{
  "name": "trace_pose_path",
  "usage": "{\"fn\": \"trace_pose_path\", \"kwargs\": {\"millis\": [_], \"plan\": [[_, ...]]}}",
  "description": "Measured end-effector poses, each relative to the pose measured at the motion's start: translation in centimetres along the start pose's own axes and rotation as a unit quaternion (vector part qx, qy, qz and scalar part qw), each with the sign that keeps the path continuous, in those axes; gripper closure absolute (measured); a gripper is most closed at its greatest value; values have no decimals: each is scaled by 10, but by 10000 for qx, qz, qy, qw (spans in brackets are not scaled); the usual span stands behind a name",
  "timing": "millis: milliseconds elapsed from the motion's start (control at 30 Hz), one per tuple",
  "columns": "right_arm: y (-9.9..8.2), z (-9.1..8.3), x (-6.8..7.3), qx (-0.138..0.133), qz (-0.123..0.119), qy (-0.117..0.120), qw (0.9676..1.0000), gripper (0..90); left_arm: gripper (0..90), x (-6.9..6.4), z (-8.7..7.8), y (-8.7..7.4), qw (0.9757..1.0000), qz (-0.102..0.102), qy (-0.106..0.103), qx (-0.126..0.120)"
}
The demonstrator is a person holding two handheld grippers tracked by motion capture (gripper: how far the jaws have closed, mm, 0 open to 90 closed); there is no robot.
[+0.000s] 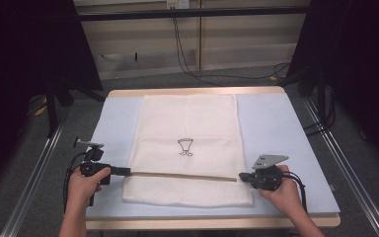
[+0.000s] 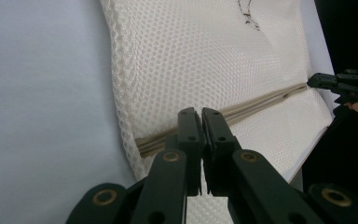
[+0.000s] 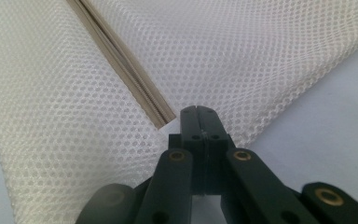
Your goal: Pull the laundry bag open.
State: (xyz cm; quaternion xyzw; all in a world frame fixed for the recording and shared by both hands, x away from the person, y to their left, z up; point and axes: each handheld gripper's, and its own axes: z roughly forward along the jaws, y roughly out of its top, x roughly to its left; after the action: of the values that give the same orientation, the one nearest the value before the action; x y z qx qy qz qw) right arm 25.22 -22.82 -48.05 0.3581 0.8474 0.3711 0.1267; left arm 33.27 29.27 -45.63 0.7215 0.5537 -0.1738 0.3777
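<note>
A: What is hard to make out here?

B: Whether either gripper has anything pinched. In the left gripper view the left gripper [image 2: 200, 112] has its fingers pressed together with barely a slit between them, right over the near end of the zipper [image 2: 242, 109]. The zipper pull, if there is one, is hidden behind them, so I cannot tell if they hold it.

A: And the other side?

B: The right gripper [image 3: 198, 110] also has its fingers closed flat against each other, just beside the zipper's far end and at the bag's edge. Mesh may be caught between them; that spot is covered by the fingers themselves.

A: Where is the bag?

B: One white mesh bag [image 1: 187, 148] lies flat in the middle of the desk [image 1: 271, 123], with one beige zipper running across its near part and one small dark drawing [image 1: 185, 146] at its centre. The drawing is too small to read.

A: Anything cut off?

B: Both forearms leave the high view at the bottom edge. Two hands, two grippers, one at each zipper end.
</note>
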Motion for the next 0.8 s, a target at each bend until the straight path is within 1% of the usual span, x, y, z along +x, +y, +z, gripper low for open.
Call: {"fn": "trace_pose_path", "kwargs": {"millis": [33, 100, 133, 167, 200, 233, 267, 300, 333, 367, 400, 467, 567, 600, 633, 667, 700, 733, 767, 800], "plan": [[0, 0, 0, -3, -4, 3, 10000, 900, 870, 0, -1, -1, 10000, -90, 16, -35], [0, 0, 0, 7, -5, -10, 10000, 900, 870, 3, -2, -1, 10000, -67, -42, -30], [0, 0, 0, 9, -14, -17, 10000, 900, 870, 2, -3, -1, 9999, -144, 8, -57], [0, 0, 0, 10, -8, -17, 10000, 900, 870, 3, -4, -2, 9999, -110, 40, -23], [0, 0, 0, -2, -2, 6, 10000, 900, 870, 5, -5, -2, 9999, -108, 66, -41], [0, 0, 0, 11, -7, -18, 10000, 900, 870, 5, -6, -2, 9998, -164, 66, -59], [0, 0, 0, 10, -7, -16, 10000, 900, 870, 7, -6, -3, 9998, -171, 71, -57], [0, 0, 0, 11, -14, -19, 10000, 900, 869, 9, -8, -3, 9998, -135, 99, -47], [0, 0, 0, 11, -7, -16, 10000, 900, 870, 10, -8, -3, 9998, -147, 110, -51], [0, 0, 0, 11, -9, -15, 10000, 900, 870, 10, -9, -4, 9997, -218, 104, -64], [0, 0, 0, -1, -4, 7, 10000, 900, 870, 12, -10, -4, 9998, -139, 131, -62], [0, 0, 0, 0, 1, 11, 10000, 900, 870, 13, -11, -4, 9997, -174, 176, -44], [0, 0, 0, 8, -4, -1, 10000, 900, 869, 15, -13, -5, 9996, -255, 87, -79], [0, 0, 0, 0, 0, 12, 10000, 900, 869, 15, -13, -5, 9996, -254, 80, -74], [0, 0, 0, -1, -3, 6, 10000, 900, 870, 16, -13, -5, 9997, -182, 150, -47], [0, 0, 0, 12, -10, -14, 10000, 900, 870, 15, -13, -5, 9995, -265, 145, -48], [0, 0, 0, -2, -4, 9, 10000, 900, 870, 16, -13, -6, 9995, -265, 138, -51], [0, 0, 0, 0, -2, 11, 10000, 900, 870, 17, -14, -6, 9994, -225, 249, -19], [0, 0, 0, 0, -3, 11, 10000, 900, 870, 17, -14, -6, 9992, -227, 334, 3], [0, 0, 0, 0, -3, 12, 10000, 900, 870, 17, -13, -6, 9992, -257, 318, 5]]}}
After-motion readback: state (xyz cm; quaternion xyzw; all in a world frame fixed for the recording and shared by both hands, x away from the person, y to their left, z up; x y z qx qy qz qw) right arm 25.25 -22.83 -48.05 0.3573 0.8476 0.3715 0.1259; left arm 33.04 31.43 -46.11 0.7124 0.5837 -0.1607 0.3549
